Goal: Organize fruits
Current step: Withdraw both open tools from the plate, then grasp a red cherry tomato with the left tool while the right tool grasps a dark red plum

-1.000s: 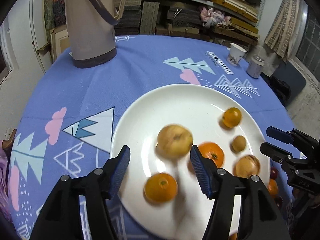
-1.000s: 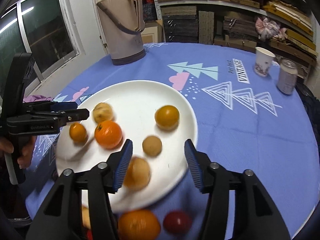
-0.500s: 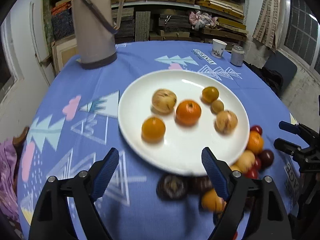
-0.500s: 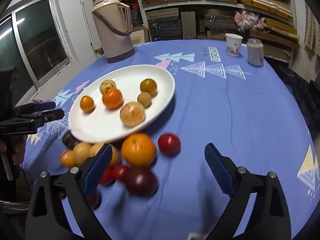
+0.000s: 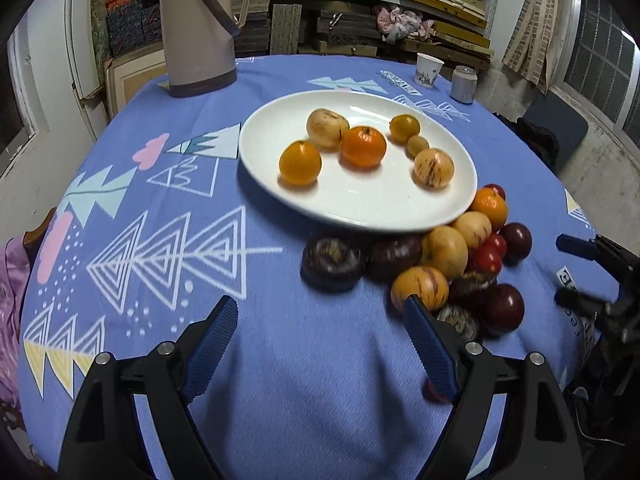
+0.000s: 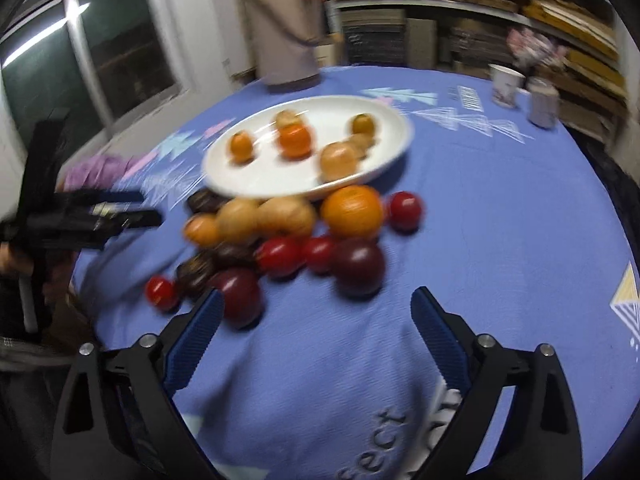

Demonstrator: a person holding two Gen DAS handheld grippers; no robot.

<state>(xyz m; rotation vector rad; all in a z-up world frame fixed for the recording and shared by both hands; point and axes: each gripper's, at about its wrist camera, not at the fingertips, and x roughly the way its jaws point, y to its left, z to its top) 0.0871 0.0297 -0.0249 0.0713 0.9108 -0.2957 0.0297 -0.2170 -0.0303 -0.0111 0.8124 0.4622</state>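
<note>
Sitting at the far left of the round table, a beige thermos jug (image 5: 198, 26) stands on the blue patterned tablecloth (image 5: 192, 216). To its right lies the white plate (image 5: 360, 208), carrying six fruits: a yellow-orange citrus (image 5: 300, 162) nearest the left rim, a pale tan fruit (image 5: 327, 128) behind it, a tangerine (image 5: 363, 147) in the middle, then a small orange fruit (image 5: 405, 129), a small brown one (image 5: 418, 145) and a striped tan fruit (image 5: 434, 168) toward the right rim.

Just beside the plate's near right edge the loose pile (image 5: 448, 256) rests on the cloth — a dark ribbed fruit (image 5: 333, 258) at its left, another dark one (image 5: 394, 252), tan fruits, red cherry tomatoes (image 5: 486, 258), dark plums (image 5: 502, 308) and an orange (image 5: 489, 208) touching the plate's rim.

The left gripper (image 5: 320, 340) hangs over bare cloth near the pile, its jaws spread wide with nothing between them; its right finger (image 5: 430, 346) stands in front of the pile's near fruits. In the blurred right wrist view the right gripper (image 6: 316, 332) also holds nothing — its jaws are wide and closing a little, with only cloth between them and a plum (image 6: 240, 296) just beside its left finger. A paper cup (image 5: 429, 70) and a can (image 5: 464, 84) sit at the far right.
</note>
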